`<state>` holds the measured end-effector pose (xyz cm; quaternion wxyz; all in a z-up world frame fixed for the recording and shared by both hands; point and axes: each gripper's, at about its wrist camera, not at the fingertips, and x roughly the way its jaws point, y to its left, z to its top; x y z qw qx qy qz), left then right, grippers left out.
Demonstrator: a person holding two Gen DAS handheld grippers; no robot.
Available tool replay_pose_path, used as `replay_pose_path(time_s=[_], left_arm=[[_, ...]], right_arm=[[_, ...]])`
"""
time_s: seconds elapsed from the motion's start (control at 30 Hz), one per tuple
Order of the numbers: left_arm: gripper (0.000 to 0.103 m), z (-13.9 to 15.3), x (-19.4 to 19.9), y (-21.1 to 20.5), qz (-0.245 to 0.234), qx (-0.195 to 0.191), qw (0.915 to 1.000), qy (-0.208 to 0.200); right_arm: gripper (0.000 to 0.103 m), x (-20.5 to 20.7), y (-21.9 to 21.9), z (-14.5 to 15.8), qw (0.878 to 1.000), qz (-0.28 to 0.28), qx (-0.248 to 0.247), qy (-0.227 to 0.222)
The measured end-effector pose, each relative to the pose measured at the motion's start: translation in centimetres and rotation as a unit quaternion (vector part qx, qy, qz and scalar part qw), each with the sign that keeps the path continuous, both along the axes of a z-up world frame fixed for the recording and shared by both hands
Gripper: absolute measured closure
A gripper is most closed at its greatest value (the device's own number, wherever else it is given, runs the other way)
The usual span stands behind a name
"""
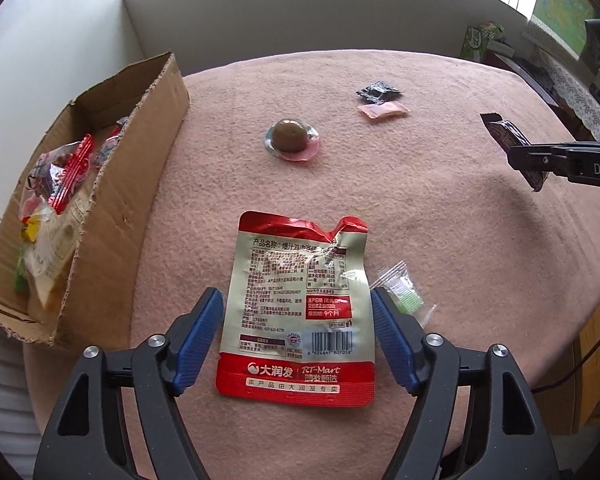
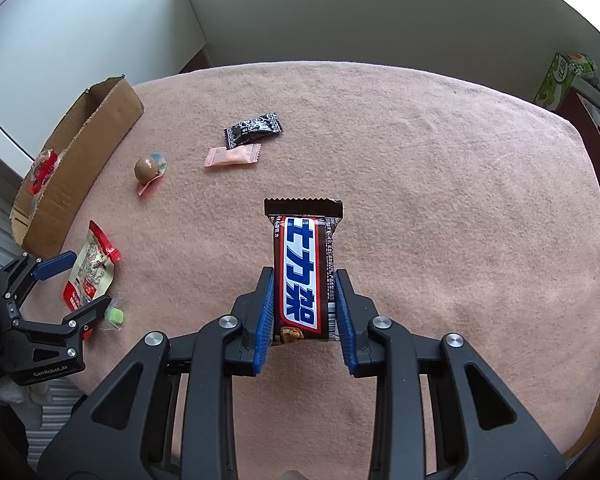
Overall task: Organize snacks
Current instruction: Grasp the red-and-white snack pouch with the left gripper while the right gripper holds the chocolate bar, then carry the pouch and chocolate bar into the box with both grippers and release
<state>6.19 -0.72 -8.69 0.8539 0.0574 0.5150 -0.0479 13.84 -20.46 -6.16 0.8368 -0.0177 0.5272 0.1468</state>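
From the left wrist view, the left tool point(image 1: 297, 320) is standing with its blue pads apart, straddling the red-and-cream snack pouch point(image 1: 298, 312) that is lying flat on the pink-covered worktop point(image 1: 440, 208); neither pad is pressing on it, so the pouch is lying free, apparently lined up for a pinch across its width. Just beyond the right pad a green wrapped candy point(image 1: 404, 300) is lying clear of the pouch. Ahead of the tool a round brown sweet point(image 1: 290, 136) is sitting, with a black sachet point(image 1: 378, 92) and a pink sachet point(image 1: 382, 111) further ahead, touching. To the left the cardboard box point(image 1: 140, 184) is already holding packets, so it is probably serving as the collection point. From the right wrist view, the right tool point(image 2: 305, 308) is gripping a brown chocolate bar point(image 2: 304, 272) by its long edges, pads tight against the wrapper, the bar pointing away and hanging above the worktop, presumably awaiting transfer to the box.
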Motion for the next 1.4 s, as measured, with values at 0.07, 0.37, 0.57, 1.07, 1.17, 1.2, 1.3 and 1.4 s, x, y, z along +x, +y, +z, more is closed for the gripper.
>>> replay_pose_path(time_s=[0.07,0.37,0.57,1.07,1.17,1.2,1.3,1.4], left_arm=[[0.022,-0.5,0.5,0.3,0.001,-0.007,0.9997,0.022],[0.037,0.2,0.4,0.9,-0.001,-0.037,0.9989,0.029],[0.042,0.6,0.2,1.2,-0.002,-0.054,0.9982,0.027],[0.043,4.4,-1.6,1.3,-0.005,-0.07,0.9975,-0.011],[0.043,5.4,-1.9,1.2,-0.009,-0.062,0.9978,-0.024],[0.043,5.7,-1.9,1.1,-0.01,-0.059,0.9978,-0.028],[0.043,6.7,-2.0,1.2,-0.012,-0.052,0.9978,-0.041],[0.043,7.5,-2.1,1.3,-0.013,-0.05,0.9974,-0.052]], right_arm=[[0.073,0.1,0.1,-0.1,1.0,0.001,-0.003,0.001],[0.073,0.6,0.1,-0.7,1.0,-0.001,-0.002,0.009],[0.073,0.6,-0.2,-0.4,1.0,-0.002,-0.002,0.005],[0.073,-0.1,0.3,1.7,1.0,0.003,0.0,-0.016],[0.073,-0.4,0.9,2.5,1.0,0.011,-0.002,-0.025],[0.073,-0.4,1.2,2.9,1.0,0.013,-0.002,-0.028],[0.073,-0.7,2.2,4.0,0.999,0.021,0.001,-0.038],[0.073,-0.8,3.5,5.0,0.998,0.031,0.003,-0.045]])
